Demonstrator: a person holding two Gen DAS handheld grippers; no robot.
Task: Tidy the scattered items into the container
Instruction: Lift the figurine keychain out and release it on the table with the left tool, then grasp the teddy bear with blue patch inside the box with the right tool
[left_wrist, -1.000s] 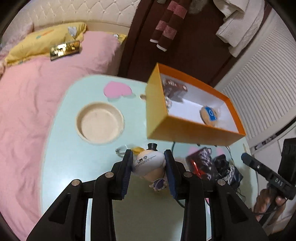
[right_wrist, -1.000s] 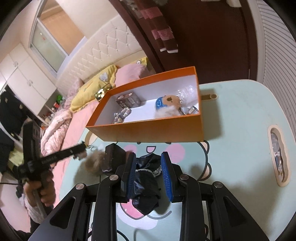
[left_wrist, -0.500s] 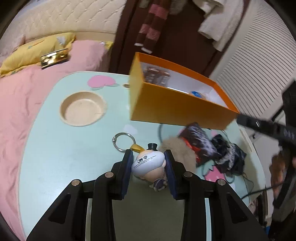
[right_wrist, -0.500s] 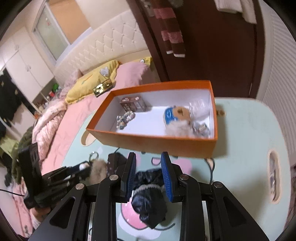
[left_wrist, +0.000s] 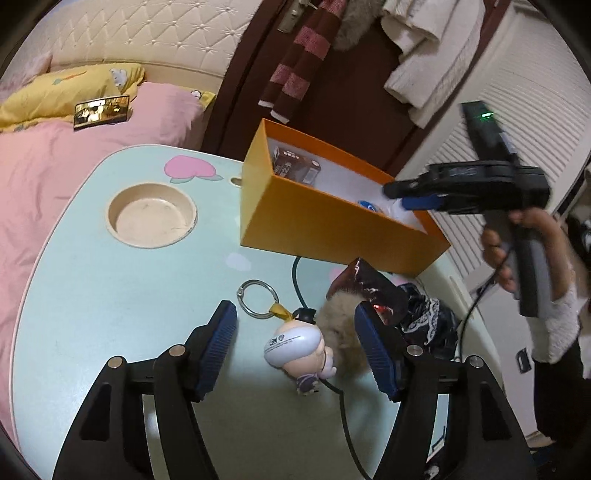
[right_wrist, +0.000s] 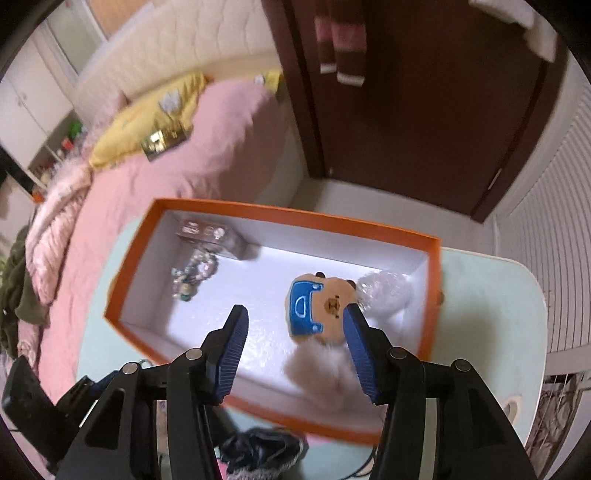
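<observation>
Both grippers have let go since a second ago: left gripper (left_wrist: 295, 349) jaws opening, doll keychain (left_wrist: 297, 345) lying loose between them on the table (left_wrist: 92, 295); right gripper (right_wrist: 293, 350) has swung over the orange box (right_wrist: 258, 212), jaws opening, nothing between them; black cloth (right_wrist: 262, 452) now at 6 o'clock outside the box. Box sits at 1 o'clock from the left gripper. Inside: bear plush (right_wrist: 319, 308), brown carton (right_wrist: 210, 238), bead bracelet (right_wrist: 194, 275). Left out: cloth, dark packet (left_wrist: 369, 282), fur pompom (left_wrist: 338, 326), keychain; roughly half done.
</observation>
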